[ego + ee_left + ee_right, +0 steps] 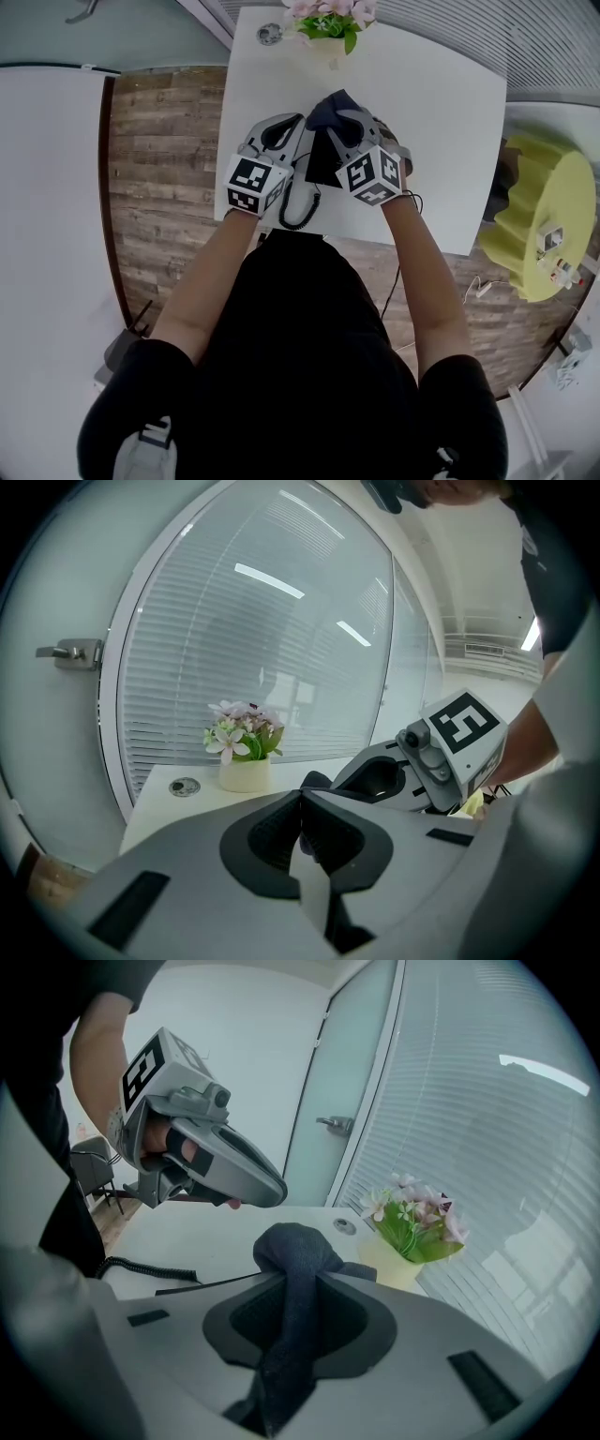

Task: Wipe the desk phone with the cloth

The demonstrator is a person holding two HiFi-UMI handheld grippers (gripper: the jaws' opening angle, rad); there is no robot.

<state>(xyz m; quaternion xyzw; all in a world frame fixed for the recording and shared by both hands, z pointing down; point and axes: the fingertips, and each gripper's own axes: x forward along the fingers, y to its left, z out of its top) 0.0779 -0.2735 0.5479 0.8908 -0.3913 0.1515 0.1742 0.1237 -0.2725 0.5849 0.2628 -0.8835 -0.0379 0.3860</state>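
Note:
A black desk phone (pixel 322 161) lies on the white table (pixel 441 141), with its coiled cord (pixel 298 212) trailing toward the near edge. My right gripper (pixel 343 114) hovers over the phone, shut on a dark blue-grey cloth (pixel 325 106) that bunches up past the jaw tips (pixel 298 1279). In the right gripper view the cloth (pixel 293 1246) fills the jaw gap, and the cord (pixel 141 1267) lies at left. My left gripper (pixel 296 122) is just left of the cloth, jaws shut with nothing between them (pixel 302 803). Most of the phone is hidden under both grippers.
A potted flower (pixel 329 22) stands at the table's far edge with a round cable grommet (pixel 269 34) beside it. Glass walls with blinds rise behind. A yellow round stool (pixel 539 216) sits to the right on the wood floor (pixel 164 169).

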